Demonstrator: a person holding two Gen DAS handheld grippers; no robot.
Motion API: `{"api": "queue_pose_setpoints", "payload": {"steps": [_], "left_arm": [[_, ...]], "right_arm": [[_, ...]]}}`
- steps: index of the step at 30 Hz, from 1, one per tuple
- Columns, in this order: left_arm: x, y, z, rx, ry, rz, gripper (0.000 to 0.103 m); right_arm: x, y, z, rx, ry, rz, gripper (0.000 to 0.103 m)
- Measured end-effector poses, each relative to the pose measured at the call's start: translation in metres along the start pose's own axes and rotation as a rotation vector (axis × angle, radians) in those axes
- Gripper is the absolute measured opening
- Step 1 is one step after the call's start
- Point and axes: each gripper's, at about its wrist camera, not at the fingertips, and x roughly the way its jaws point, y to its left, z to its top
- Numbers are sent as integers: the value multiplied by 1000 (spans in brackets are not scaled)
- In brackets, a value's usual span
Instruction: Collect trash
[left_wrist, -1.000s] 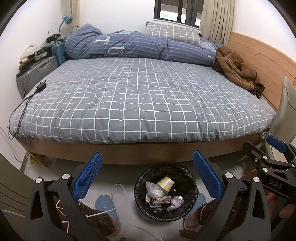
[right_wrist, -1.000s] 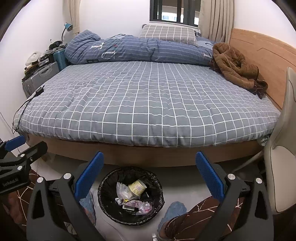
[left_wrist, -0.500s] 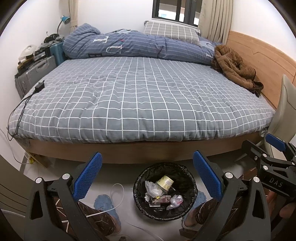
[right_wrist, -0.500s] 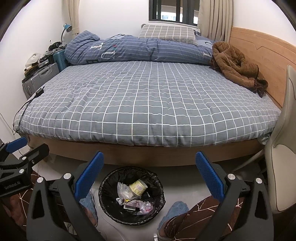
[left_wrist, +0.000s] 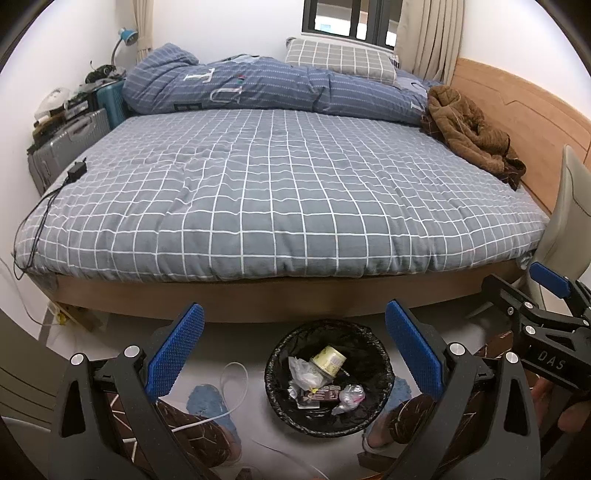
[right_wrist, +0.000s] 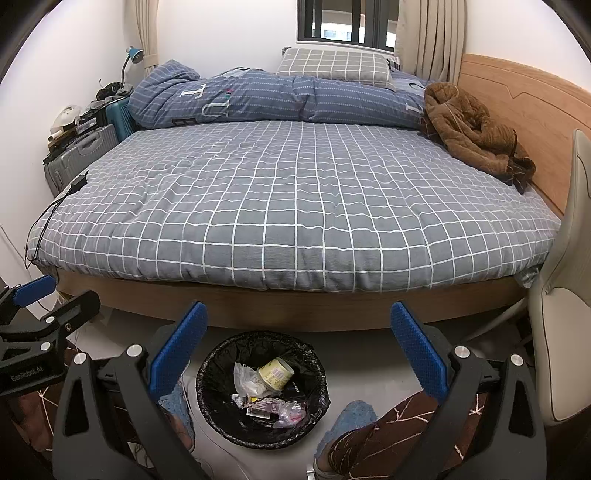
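Note:
A round bin with a black liner (left_wrist: 280, 354) stands on the floor by the bed's foot; it also shows in the right wrist view (right_wrist: 210, 369). Inside lie a yellow cup (left_wrist: 328, 360), a crumpled white wrapper (left_wrist: 301, 373), a dark packet and a small clear bag (left_wrist: 349, 395). My left gripper (left_wrist: 293, 347) is open and empty, held above the bin. My right gripper (right_wrist: 299, 347) is open and empty, above and right of the bin. Each gripper shows at the edge of the other's view.
A bed with a grey checked cover (left_wrist: 288, 192) fills the view, with a folded blue duvet (left_wrist: 258, 88), a pillow and a brown jacket (left_wrist: 469, 129). A charger and cable (left_wrist: 75, 171) lie at the bed's left edge. Suitcases (left_wrist: 70, 140) stand left, a chair (right_wrist: 565, 295) right.
Both views have drifted slightly. The bin and its contents have not moved, and both grippers stay open.

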Motion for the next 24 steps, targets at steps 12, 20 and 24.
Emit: {"api": "queue_pose_setpoints", "payload": {"steps": [12,20,24], "left_arm": [[4,2,0,-12,14,13,97],[6,3,0,-8,13,17,97],[5,4,0,1,10,23,97]], "right_arm": [[1,1,-1,1,1,-2,95],[7,4,-2,-4,3,-1,95],[7,5,-2,-5,3,0,95]]}}
